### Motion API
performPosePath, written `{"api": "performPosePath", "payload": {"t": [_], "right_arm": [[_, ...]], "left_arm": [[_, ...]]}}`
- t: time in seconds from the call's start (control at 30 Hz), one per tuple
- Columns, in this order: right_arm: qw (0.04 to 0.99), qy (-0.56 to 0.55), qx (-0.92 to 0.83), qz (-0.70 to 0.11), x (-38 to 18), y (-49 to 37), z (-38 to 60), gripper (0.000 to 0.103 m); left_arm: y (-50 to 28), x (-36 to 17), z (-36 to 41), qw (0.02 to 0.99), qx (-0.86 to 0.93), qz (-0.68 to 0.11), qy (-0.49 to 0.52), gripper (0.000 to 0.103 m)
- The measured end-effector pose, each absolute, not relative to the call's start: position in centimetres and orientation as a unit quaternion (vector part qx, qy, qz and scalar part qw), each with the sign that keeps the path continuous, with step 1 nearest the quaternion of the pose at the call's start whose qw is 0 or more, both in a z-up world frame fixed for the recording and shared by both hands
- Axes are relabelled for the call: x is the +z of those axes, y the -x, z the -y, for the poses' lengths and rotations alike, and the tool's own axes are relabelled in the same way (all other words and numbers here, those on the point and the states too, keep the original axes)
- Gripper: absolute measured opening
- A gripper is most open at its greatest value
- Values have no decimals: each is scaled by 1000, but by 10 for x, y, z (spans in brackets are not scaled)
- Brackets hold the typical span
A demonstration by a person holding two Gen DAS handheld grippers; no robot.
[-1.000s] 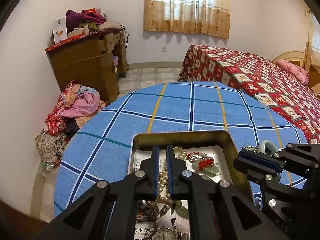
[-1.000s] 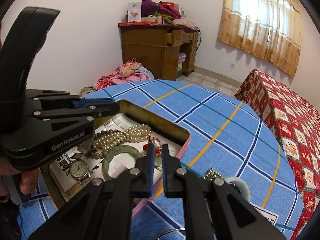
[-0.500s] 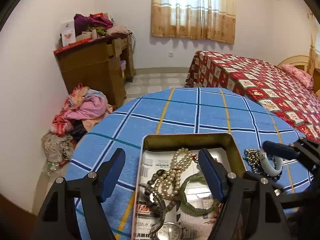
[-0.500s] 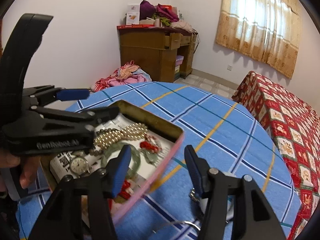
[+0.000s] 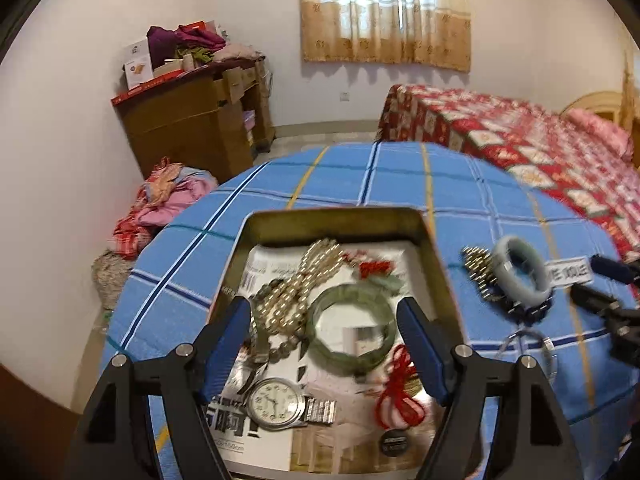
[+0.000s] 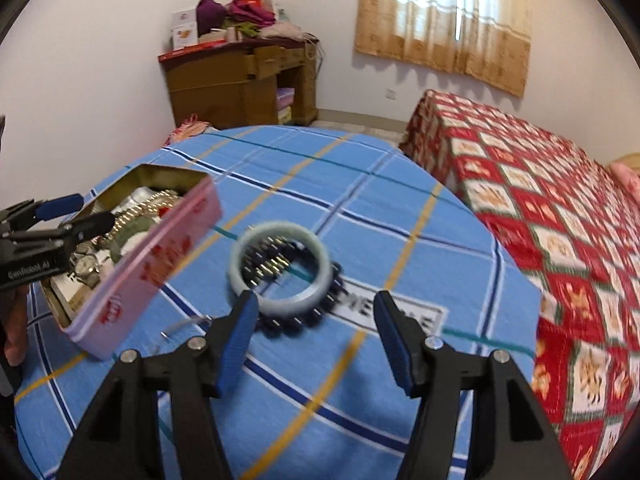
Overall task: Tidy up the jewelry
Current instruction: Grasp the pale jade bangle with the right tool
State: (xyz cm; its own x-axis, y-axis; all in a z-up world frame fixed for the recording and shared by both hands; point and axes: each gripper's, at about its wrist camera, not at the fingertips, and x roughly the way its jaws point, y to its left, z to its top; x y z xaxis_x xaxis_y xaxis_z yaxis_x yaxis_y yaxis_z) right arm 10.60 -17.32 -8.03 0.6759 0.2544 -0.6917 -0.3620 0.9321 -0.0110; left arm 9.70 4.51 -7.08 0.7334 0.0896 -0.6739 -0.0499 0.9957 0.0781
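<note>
Left gripper (image 5: 324, 340) spread wide over the tin (image 5: 434, 248). Right gripper (image 6: 314, 340) gapes empty above the pale bangle (image 6: 280, 266)

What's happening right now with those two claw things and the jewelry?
Left tool open over tin. Right tool open, empty, near pale bangle on dark beads. Nothing blocking.

A wooden desk (image 5: 196, 128) piled with clothes stands near a curtained window (image 5: 386, 12); a red-quilted bed (image 6: 560, 216) sits nearby.
</note>
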Motion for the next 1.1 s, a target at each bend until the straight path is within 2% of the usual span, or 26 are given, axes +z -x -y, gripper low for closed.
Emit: {"api": "performPosePath", "payload": {"t": [0.2, 0.63, 0.7, 0.77, 0.93, 1.0, 1.03, 1.07, 1.1], "right_arm": [[912, 64, 173, -366, -83, -109, 177, 63], [908, 79, 168, -374, -87, -138, 166, 63], [905, 91, 169, -380, -89, -147, 160, 59], [900, 101, 172, -387, -93, -154, 154, 49], [892, 118, 175, -401, -102, -166, 144, 47], [885, 119, 180, -413, -107, -170, 143, 43], [883, 117, 182, -417, -109, -170, 143, 37], [885, 117, 178, -413, -108, -168, 144, 25], [887, 112, 182, -409, -105, -166, 146, 19]], "left_arm": [[-104, -85, -70, 922, 51, -384, -6, 76], [-116, -89, -81, 923, 26, -380, -58, 75], [-115, -87, -83, 924, 21, -378, -59, 76], [-108, -81, -80, 929, 24, -364, -60, 76], [-89, -65, -60, 940, 4, -340, -35, 76], [-86, -61, -47, 942, -9, -335, -35, 76], [-84, -59, -41, 942, -13, -333, -37, 76], [-83, -58, -35, 942, -18, -332, -38, 76], [-82, -56, -30, 942, -24, -331, -40, 76]]}}
